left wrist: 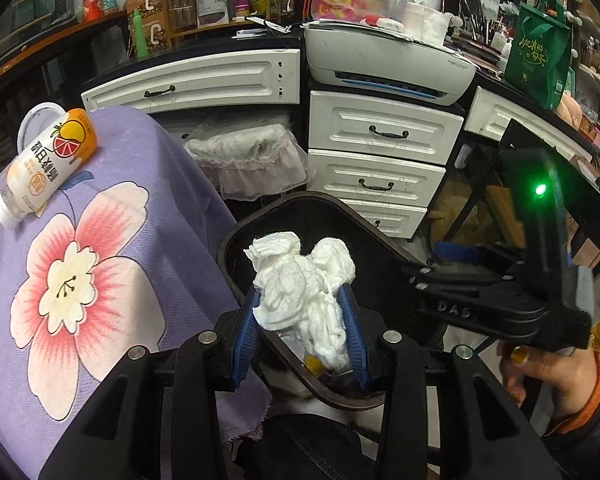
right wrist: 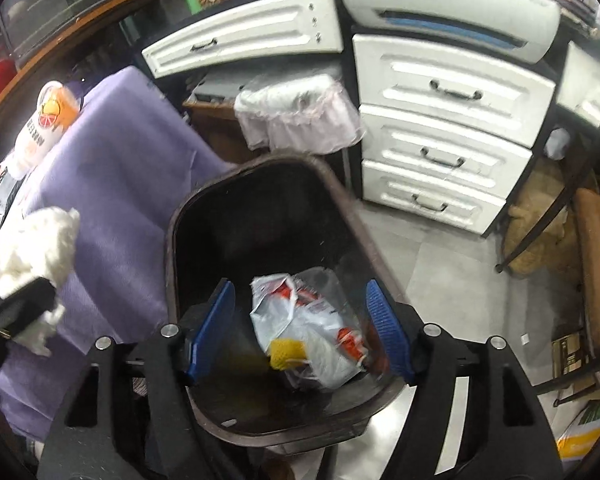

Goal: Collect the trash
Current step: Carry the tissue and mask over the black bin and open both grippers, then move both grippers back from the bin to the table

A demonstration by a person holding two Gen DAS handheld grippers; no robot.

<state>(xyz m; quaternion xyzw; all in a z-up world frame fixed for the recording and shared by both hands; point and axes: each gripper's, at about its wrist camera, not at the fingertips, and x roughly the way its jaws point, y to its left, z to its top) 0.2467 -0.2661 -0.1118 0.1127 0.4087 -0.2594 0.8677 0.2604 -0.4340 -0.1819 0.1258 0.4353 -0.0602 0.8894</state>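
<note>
the left claw [left wrist: 302, 316] is clamped on a crumpled white tissue wad [left wrist: 304, 280], its blue pads [left wrist: 246, 332] pressing both sides, and it hangs over the near left part of the open mouth of the dark trash bin [left wrist: 236, 232]. the wad is puffy and creased, bulging above the pads and trailing down between them toward the bin's inside. the right claw [right wrist: 302, 326] is spread wide with nothing between its blue pads [right wrist: 214, 326], poised over the near rim of the same bin [right wrist: 172, 240]; in the left wrist view its black body sits just right of the bin, held by the right hand [left wrist: 552, 372]. down in the bin lies a crumpled plastic bag [right wrist: 312, 332] with red print and a small yellow piece [right wrist: 286, 354] on it; the rest of the bin floor is dark and open. the bin's left rim stands just beside the hanging edge of a purple flowered cloth [left wrist: 112, 240] covering the desk. on the cloth's far corner a drink bottle [left wrist: 48, 164] with an orange label lies on its side. beyond the bin, white drawers [left wrist: 380, 160] and a printer [left wrist: 388, 64] stand, with pale floor tiles [right wrist: 432, 260] open to the bin's right.
</note>
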